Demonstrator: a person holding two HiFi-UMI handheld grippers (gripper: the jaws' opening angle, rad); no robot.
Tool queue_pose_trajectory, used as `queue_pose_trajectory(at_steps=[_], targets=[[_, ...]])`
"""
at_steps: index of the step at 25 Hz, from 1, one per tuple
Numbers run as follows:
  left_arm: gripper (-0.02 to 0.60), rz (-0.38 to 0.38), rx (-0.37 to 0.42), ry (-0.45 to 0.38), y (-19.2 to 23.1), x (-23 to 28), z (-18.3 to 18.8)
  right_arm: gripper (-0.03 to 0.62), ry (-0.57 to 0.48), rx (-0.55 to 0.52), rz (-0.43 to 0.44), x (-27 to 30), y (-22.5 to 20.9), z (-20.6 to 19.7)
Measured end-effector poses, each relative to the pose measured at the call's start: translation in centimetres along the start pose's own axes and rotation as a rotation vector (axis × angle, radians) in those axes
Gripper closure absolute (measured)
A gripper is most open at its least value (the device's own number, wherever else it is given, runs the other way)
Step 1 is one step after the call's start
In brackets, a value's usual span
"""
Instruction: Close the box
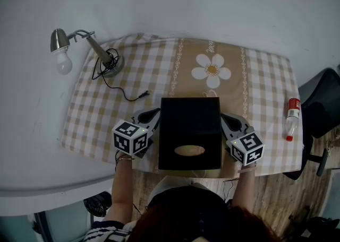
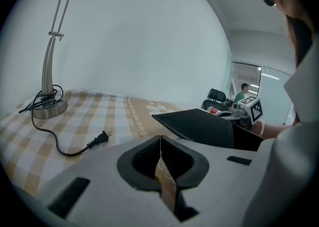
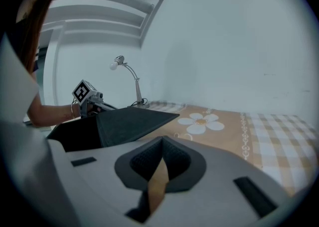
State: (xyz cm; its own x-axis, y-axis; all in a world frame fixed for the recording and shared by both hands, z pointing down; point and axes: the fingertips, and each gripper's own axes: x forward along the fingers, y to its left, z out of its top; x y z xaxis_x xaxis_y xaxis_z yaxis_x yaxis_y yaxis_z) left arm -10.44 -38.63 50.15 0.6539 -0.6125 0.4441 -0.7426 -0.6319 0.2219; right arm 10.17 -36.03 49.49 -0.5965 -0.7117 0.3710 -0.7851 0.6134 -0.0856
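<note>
I am keeping the black box [image 1: 189, 129] at the near edge of the bench [image 1: 32, 108], on the checked tablecloth [image 1: 260, 81], just near of its printed daisy [image 1: 212, 70]. Its black lid flap [image 3: 132, 120] is slanting over the dark inside rather than lying flat, and a tan oval is showing on the near part of its top.

I am holding my left hand-held gripper [image 1: 153, 114] close against the box's left side and my right hand-held gripper [image 1: 229, 120] close against its right side. Both are pointing away from me with their jaws pressed together and gripping nothing.

Far left, a desk lamp [image 1: 87, 50] is standing with its plug [image 1: 143, 95] lying loose on the cloth. At the right edge a bottle with a red cap [image 1: 291, 118] is lying beside an office chair [image 1: 321, 105].
</note>
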Motion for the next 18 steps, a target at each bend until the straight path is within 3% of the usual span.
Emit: queue_pose_trajectory(at_steps=[9,18], targets=[[0.555,0.002,-0.006,-0.058,-0.3,-0.7,1.7,0.577,-0.031,-0.010,-0.008,-0.3,-0.2,1.3],[0.555,0.034,0.047,-0.101,-1.1,-2.1,3.2,0.577,-0.059,-0.037,-0.033,-1.1,0.0,2.7]])
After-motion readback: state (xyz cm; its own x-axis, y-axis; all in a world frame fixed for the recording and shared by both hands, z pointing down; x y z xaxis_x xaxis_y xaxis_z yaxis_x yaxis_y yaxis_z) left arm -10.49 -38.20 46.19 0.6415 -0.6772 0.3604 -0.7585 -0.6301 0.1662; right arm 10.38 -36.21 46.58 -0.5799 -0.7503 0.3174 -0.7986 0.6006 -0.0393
